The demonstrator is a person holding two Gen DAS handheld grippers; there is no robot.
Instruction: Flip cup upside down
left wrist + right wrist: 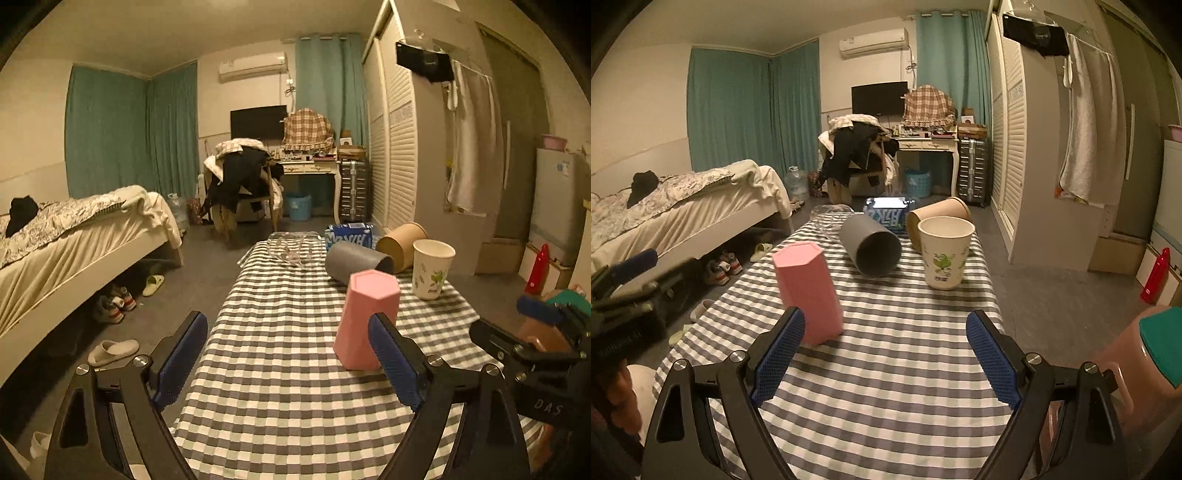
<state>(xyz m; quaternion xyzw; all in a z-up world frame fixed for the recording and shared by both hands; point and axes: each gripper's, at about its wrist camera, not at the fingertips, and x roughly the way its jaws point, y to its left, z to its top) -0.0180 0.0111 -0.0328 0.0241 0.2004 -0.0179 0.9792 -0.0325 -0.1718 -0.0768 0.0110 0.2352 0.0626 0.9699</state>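
- We hold the left hand-held gripper (290, 354) and the right hand-held gripper (884, 354) wide open, gripping nothing, low over the tabletop (886, 387).
- The pink cup (807, 291) stands closed end up, seemingly flipped already.
- Behind it the grey cup (871, 245) and brown cup (940, 218) lie sideways, empty.
- Right of the pink cup, the white cup (943, 256) stands mouth-up, likely next; its contents are hidden.

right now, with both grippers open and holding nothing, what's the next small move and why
Probably ease the right gripper forward toward the white paper cup. It is the only cup standing mouth up; the pink cup seems already upside down, and the grey cup and brown cup lie on their sides. The left gripper sits farther left.
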